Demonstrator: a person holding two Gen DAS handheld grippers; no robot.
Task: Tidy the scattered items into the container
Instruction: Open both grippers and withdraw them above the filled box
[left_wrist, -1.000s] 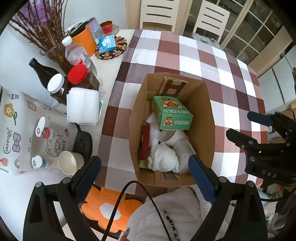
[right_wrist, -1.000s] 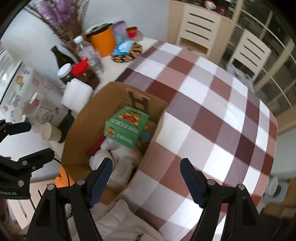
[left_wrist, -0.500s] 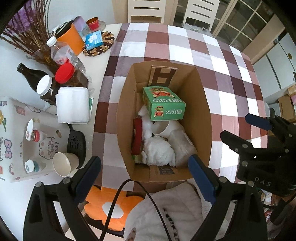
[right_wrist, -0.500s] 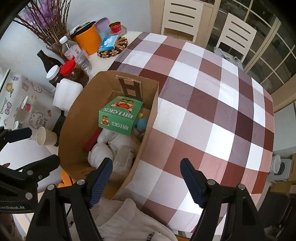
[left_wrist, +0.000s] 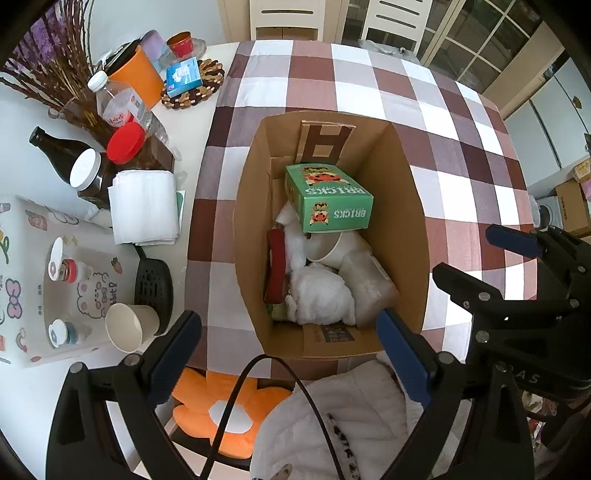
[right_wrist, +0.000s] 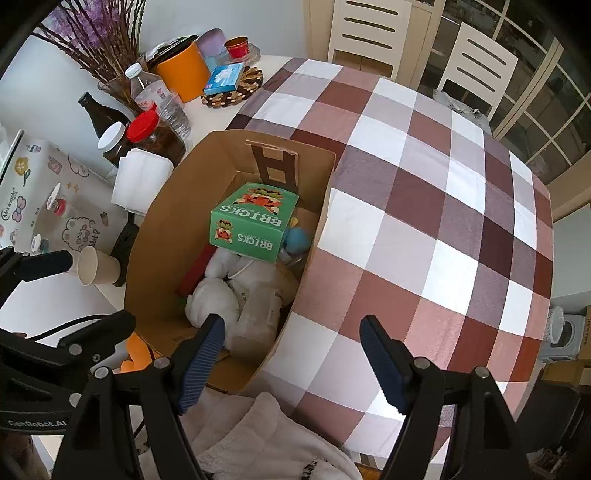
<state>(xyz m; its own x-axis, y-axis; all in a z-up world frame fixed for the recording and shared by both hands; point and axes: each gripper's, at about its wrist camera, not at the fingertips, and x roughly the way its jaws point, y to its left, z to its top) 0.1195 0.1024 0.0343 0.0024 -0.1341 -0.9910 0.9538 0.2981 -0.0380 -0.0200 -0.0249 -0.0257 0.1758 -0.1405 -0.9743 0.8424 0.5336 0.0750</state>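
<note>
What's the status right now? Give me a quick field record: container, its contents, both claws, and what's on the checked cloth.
container: cardboard box, open top, on the checked tablecloth
contents: green BRICKS box on top; white plush, paper cup, red item, clear plastic container beneath
left claw: open, empty, above the box's near edge
right claw: open, empty, over the box's right wall
checked cloth: no loose items seen apart from the box
off the cloth: paper cup on its side, napkin stack, bottles and jars
</note>
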